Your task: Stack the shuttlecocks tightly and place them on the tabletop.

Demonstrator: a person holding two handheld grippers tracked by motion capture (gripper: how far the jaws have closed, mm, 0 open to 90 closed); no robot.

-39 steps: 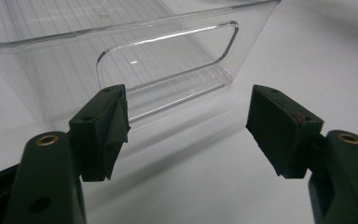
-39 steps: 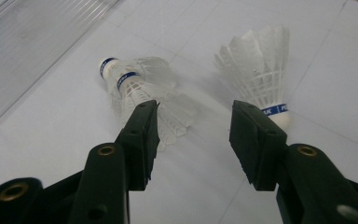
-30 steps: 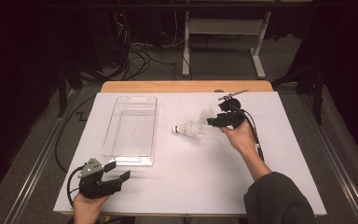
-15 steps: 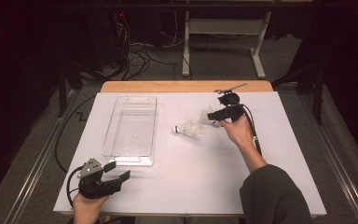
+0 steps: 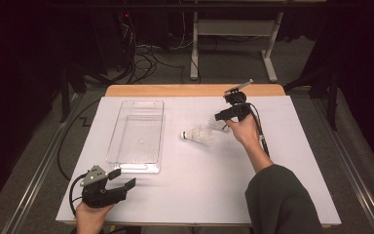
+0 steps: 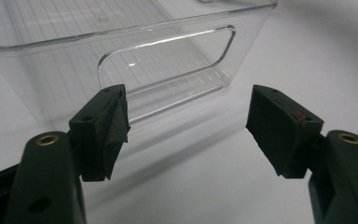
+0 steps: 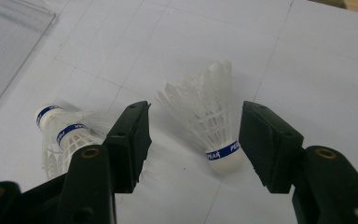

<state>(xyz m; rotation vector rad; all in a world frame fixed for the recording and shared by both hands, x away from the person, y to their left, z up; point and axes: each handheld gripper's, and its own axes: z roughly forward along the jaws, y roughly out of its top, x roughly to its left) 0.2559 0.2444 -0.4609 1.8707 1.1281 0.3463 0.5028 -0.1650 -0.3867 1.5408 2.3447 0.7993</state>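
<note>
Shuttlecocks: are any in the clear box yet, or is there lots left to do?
None yet. The clear box is empty, and both shuttlecocks lie on the white table. The right gripper has its jaws, which have just been opening, around one without pinching it. The left gripper waits open by the box. Everything is left.

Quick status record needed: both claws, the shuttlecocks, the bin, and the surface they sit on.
right claw: open, jaws just been opening, astride one white feather shuttlecock with a blue band, pads not pressing it
second white feather shuttlecock: lying on its side beside that claw's left jaw
left claw: open, nothing between the jaws, facing the bin's near end
clear rectangular plastic bin: looks empty
white table cover: carries everything
</note>
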